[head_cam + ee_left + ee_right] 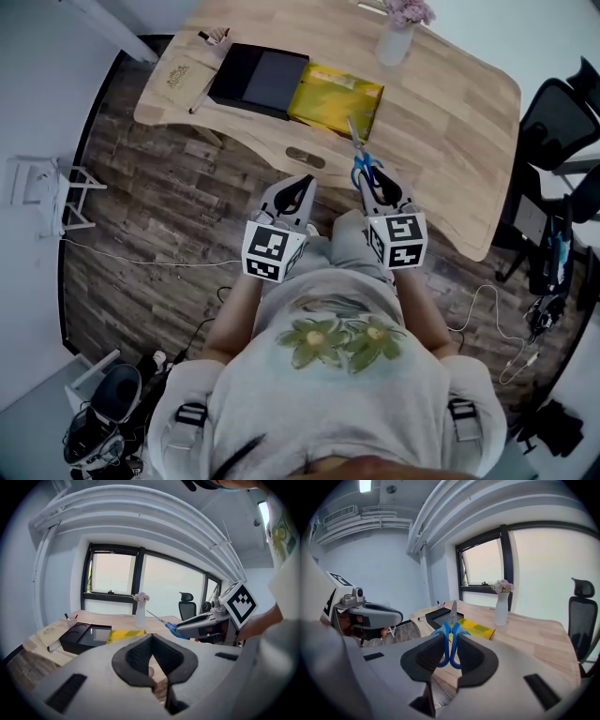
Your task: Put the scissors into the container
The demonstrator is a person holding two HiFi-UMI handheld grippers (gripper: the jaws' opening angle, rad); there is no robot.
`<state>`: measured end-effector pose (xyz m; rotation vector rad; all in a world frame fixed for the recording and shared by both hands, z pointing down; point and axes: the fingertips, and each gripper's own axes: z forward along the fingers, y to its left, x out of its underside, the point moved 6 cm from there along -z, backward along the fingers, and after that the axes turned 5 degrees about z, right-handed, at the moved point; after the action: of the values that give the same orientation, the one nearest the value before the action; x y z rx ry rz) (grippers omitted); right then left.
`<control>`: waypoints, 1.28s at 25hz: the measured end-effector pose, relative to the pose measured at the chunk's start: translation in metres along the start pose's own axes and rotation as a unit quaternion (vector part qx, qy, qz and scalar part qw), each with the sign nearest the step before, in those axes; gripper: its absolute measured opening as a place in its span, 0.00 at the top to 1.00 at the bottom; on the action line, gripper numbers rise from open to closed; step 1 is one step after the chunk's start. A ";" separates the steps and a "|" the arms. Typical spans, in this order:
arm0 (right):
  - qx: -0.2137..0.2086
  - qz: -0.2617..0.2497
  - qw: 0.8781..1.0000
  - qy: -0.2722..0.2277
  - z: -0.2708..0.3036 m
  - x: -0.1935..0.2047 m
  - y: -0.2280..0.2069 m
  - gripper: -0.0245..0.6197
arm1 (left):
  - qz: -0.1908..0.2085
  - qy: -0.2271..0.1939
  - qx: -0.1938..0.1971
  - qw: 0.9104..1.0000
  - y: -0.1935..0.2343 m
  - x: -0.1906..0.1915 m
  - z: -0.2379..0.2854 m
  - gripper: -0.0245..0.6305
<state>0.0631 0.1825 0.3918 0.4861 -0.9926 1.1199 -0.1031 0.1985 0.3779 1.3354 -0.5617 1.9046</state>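
Gripping the scissors (449, 628) by their blue handles, the right claw (450, 652) hovers at the counter's (450, 131) near edge. The blades point far-left toward the black container (258, 80). The left claw (151, 640), pinched together and empty, hangs alongside, no nearer.

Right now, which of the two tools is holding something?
The right tool: it is shut on the blue-handled scissors. The left tool is closed with nothing between its jaws.
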 end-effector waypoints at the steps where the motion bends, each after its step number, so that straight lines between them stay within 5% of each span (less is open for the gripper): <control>1: 0.001 0.001 1.000 0.002 0.002 0.000 0.000 0.83 | -0.004 -0.002 0.005 1.000 0.001 -0.001 0.000 0.95; 32: -0.021 -0.007 1.000 0.015 0.121 -0.064 -0.052 0.83 | -0.008 0.018 0.003 1.000 0.080 -0.027 0.091 0.95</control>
<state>0.0549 0.0373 0.4057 0.4395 -0.9835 1.0891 -0.1040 0.0753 0.3906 1.3021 -0.5277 1.9154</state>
